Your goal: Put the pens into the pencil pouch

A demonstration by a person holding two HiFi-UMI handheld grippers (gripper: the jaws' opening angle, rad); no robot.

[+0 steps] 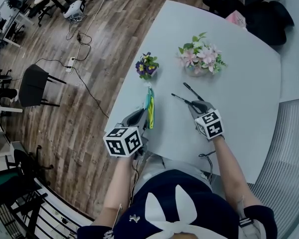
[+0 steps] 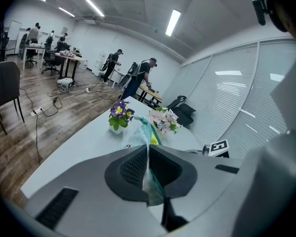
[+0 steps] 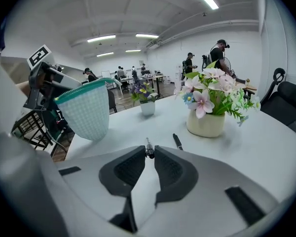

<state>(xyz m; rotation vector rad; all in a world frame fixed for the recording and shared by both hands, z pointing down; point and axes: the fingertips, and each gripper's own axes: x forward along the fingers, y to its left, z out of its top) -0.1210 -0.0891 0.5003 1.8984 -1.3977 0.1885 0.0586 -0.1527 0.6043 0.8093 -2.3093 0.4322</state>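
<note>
A teal mesh pencil pouch (image 1: 149, 108) with a yellow-green edge hangs above the pale table (image 1: 249, 83), and my left gripper (image 1: 142, 114) is shut on its lower end. The left gripper view shows the pouch fabric (image 2: 147, 132) pinched between the pads of that gripper (image 2: 148, 149). My right gripper (image 1: 193, 105) is shut on the end of a black pen (image 1: 181, 99) lifted off the table, and its tip (image 3: 149, 149) shows between the jaws of the right gripper (image 3: 149, 153). A second black pen (image 1: 193, 91) (image 3: 177, 141) lies on the table just beyond. The pouch (image 3: 86, 112) hangs to the left of the held pen.
A small pot of purple flowers (image 1: 147, 66) stands near the table's left edge, and a pink bouquet in a cream pot (image 1: 202, 58) stands beyond the pens. A dark chair (image 1: 35, 86) and cables are on the wooden floor to the left. People work at desks far off.
</note>
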